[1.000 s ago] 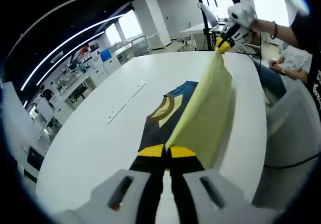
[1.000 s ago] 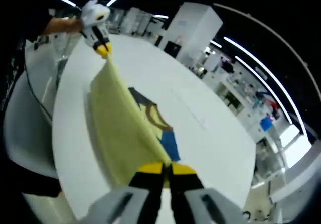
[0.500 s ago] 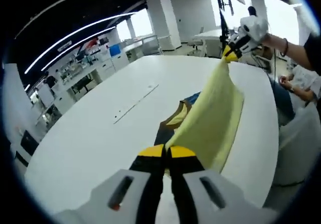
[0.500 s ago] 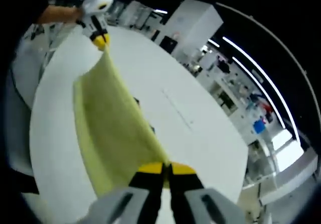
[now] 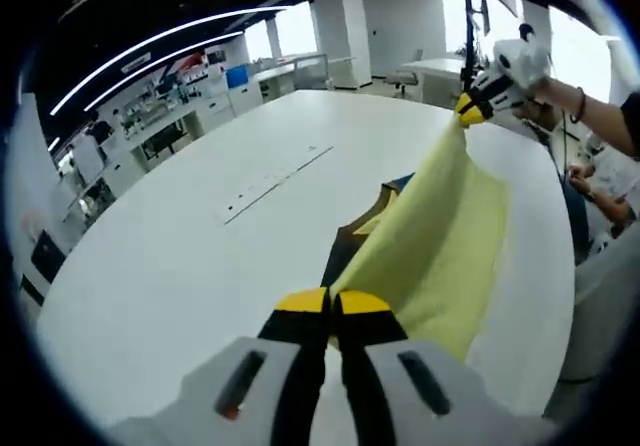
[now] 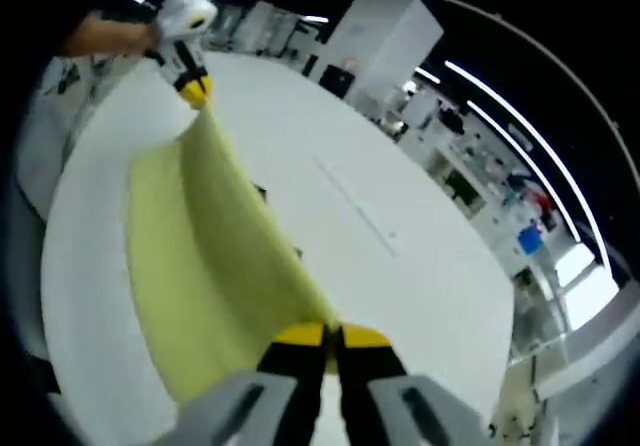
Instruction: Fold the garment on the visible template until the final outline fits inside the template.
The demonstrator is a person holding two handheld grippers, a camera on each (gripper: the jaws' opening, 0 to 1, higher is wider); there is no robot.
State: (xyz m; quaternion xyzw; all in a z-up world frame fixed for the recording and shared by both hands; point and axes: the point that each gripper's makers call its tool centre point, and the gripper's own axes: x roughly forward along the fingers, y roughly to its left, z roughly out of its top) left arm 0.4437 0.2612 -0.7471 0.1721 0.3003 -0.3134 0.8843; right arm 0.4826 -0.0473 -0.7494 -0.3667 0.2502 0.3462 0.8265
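Note:
A garment lies on the white table [image 5: 180, 256], pale yellow on the side held up and dark blue with a brown collar [image 5: 368, 228] underneath. My left gripper [image 5: 331, 304] is shut on one yellow edge. The yellow cloth [image 5: 435, 241] stretches taut up to my right gripper [image 5: 474, 109], held by a hand at the far right. In the right gripper view, my right gripper [image 6: 331, 335] is shut on the yellow cloth [image 6: 200, 256], which runs up to the left gripper [image 6: 192, 88]. Most of the dark part is hidden under the lifted cloth.
A thin slot strip [image 5: 275, 179] runs across the middle of the table, also the strip [image 6: 355, 206] in the right gripper view. A grey chair [image 5: 605, 296] and a seated person [image 5: 600, 171] are beyond the table's right edge. Shelves and pillars stand far behind.
Both grippers have carried the yellow cloth further over the dark part, which shows less now. Both views have shifted with the hands. The grips are unchanged.

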